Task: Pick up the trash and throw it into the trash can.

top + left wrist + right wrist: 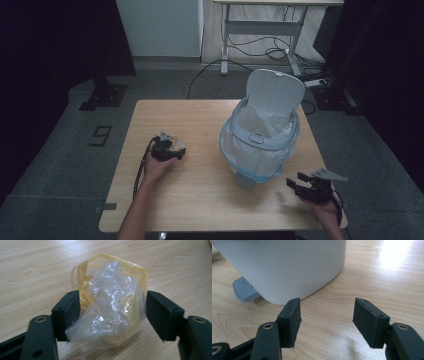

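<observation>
Left gripper point(169, 149): it is held at about 9 o'clock on the table; its jaws are set around a crumpled plastic bag point(112, 307). In the left gripper view the left pad is seen touching the plastic, and the right pad is at its edge; whether the bag is really pressed cannot be told.
Right gripper point(300, 186): it is held at about 4 o'clock, near the table edge; its jaws are kept apart and nothing is seen between them.
Plastic bag: clear film with yellow plastic mixed in, laid on the wood, well apart from the bin, at 9 o'clock of it.
Pedal bin point(260, 135): it is placed at about 2 o'clock from the table centre; the lid point(274, 92) is raised upright at the back, and a thin liner is folded over the rim. A grey pedal point(244, 290) is seen at its foot, turned toward the person.
Table point(200, 200): light wood with visible grain, rounded corners; a bright reflection is seen in the right gripper view at 1 o'clock.
Room: dim; grey floor point(65, 165) with a tape mark shaped like a 9; dark curtains at both sides; a white desk frame point(260, 30) with cables under it at 12 o'clock.
</observation>
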The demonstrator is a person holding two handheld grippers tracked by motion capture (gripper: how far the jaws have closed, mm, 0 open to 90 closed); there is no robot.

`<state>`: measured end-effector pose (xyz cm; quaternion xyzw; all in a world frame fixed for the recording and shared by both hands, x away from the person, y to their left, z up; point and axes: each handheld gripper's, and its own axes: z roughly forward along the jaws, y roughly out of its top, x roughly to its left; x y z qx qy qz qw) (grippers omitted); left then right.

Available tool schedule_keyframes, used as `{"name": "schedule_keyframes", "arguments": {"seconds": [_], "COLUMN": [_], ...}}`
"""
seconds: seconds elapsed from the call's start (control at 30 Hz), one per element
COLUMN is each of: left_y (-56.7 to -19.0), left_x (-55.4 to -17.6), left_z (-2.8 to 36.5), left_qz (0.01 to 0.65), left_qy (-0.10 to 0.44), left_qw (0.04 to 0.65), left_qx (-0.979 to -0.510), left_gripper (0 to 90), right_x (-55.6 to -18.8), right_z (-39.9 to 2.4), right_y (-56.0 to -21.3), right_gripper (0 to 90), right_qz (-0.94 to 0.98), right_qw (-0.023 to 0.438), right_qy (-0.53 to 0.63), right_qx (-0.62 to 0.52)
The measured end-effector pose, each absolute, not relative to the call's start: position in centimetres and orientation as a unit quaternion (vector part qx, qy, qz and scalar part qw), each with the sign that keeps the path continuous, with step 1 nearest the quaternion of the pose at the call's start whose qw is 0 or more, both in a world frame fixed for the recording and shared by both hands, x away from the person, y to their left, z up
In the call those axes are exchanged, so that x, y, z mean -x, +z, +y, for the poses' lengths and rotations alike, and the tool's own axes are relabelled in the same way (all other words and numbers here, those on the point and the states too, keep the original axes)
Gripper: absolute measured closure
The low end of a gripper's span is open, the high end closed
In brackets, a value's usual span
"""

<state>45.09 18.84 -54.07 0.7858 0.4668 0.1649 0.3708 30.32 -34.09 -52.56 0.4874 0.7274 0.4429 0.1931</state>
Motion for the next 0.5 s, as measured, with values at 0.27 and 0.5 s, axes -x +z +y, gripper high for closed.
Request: {"name": "schedule_keyframes", "arguments": {"seconds": [0.27,0.5], "left_y": [-53.7,-51.8], "left_x": [-44.8,-43.2], "left_z": [19.0,19.4], "left_qz": [0.459,0.45], "left_qy": [0.169,0.169], "left_qw": [0.377,0.416], "left_qx": [-0.786,-0.772], "left_gripper": [49.2,54.6], "right_x": [-30.3,-30.1], "right_z": [-34.2,-34.5], "right_y": [-52.5,-52.4], "right_gripper": [39.6,39.9], "right_qz": [0.724,0.716], "right_qw": [0.194,0.195], "right_qy": [0.442,0.447], "right_qx": [-0.493,-0.5]}}
